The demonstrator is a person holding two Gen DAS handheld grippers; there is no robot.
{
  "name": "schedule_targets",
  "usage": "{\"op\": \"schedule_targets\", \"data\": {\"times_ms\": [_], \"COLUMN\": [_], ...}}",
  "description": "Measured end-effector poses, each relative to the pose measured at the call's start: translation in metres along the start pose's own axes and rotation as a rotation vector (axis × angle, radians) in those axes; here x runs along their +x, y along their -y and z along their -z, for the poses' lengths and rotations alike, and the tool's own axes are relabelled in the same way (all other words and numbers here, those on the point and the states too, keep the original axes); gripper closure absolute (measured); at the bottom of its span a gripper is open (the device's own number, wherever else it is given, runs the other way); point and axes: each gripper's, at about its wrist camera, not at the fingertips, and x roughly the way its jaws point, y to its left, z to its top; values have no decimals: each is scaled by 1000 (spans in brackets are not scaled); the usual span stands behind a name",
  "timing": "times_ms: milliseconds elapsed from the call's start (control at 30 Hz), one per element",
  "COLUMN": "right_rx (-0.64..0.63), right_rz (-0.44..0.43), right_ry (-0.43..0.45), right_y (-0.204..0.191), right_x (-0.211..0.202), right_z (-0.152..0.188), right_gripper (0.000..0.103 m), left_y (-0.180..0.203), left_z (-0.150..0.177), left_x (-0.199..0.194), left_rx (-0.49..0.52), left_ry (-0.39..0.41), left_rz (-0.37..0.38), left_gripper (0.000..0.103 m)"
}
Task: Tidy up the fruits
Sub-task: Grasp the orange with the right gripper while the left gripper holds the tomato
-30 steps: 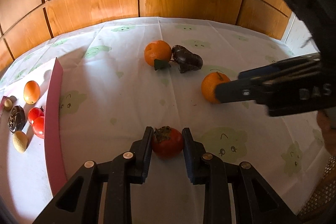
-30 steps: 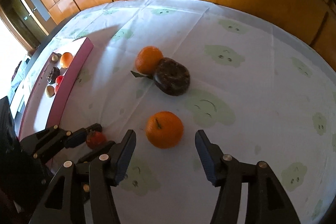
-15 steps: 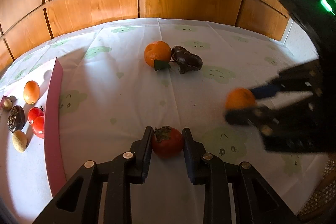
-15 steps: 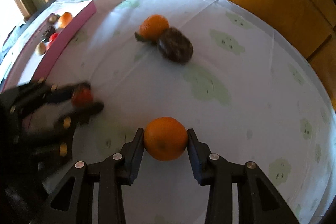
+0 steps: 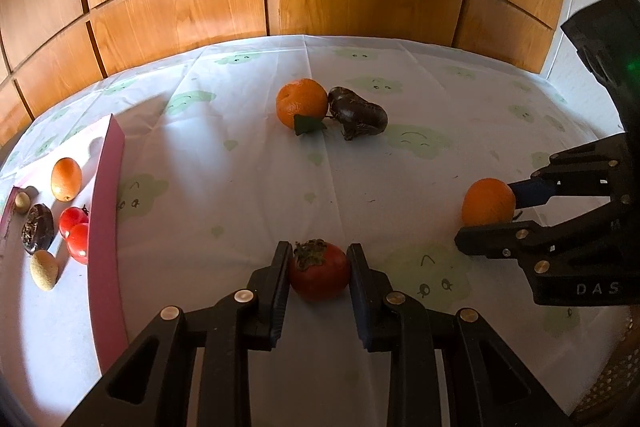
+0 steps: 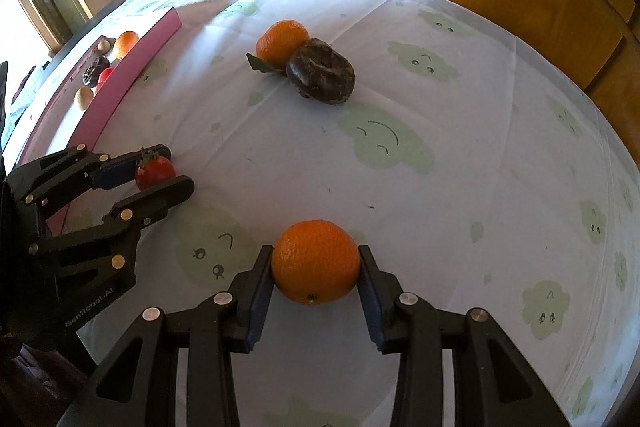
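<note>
Both grippers are clamped on fruit above a table spread with a white cloth printed with pale green smiling clouds. Left gripper: its two black fingers press on either side of a small red persimmon-like fruit with a dry brown-green calyx on top, jaws narrow around it. Right gripper: its jaws have just been closing and now pinch a round orange from both sides, with the blue-lined pads touching the peel. In the left wrist view this same orange sits between the right gripper's fingers toward the right edge of the table; in the right wrist view the red fruit shows in the left gripper toward the left edge.

Nearer the far edge of the tablecloth, about mid-width, a second orange with a green leaf at its base lies touching a dark, wrinkled, purplish-brown fruit just to its right.

Along the left edge of the table stands a shallow tray with a pink wall. Inside it lie several small pieces, apart from one another: an orange egg-shaped fruit, two red cherry-like fruits touching each other, a dark wrinkled piece, a tan oval piece and a small pale round one near the tray's far corner.

Wooden panelled walls rise behind the table's far edge. Sunlight falls across the cloth from the left.
</note>
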Motion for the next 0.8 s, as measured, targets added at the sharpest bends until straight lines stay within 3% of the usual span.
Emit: {"op": "schedule_targets", "data": {"times_ms": [800], "right_rx": [-35], "right_rz": [42], "right_ry": [18], "right_y": [-11], "right_x": [5], "right_z": [-4], "right_gripper": [62], "left_y": [-4], "left_z": [-4], "left_x": [0], "left_rx": [-17], "left_ry": [-25], "left_rz": [6], "left_gripper": [76]}}
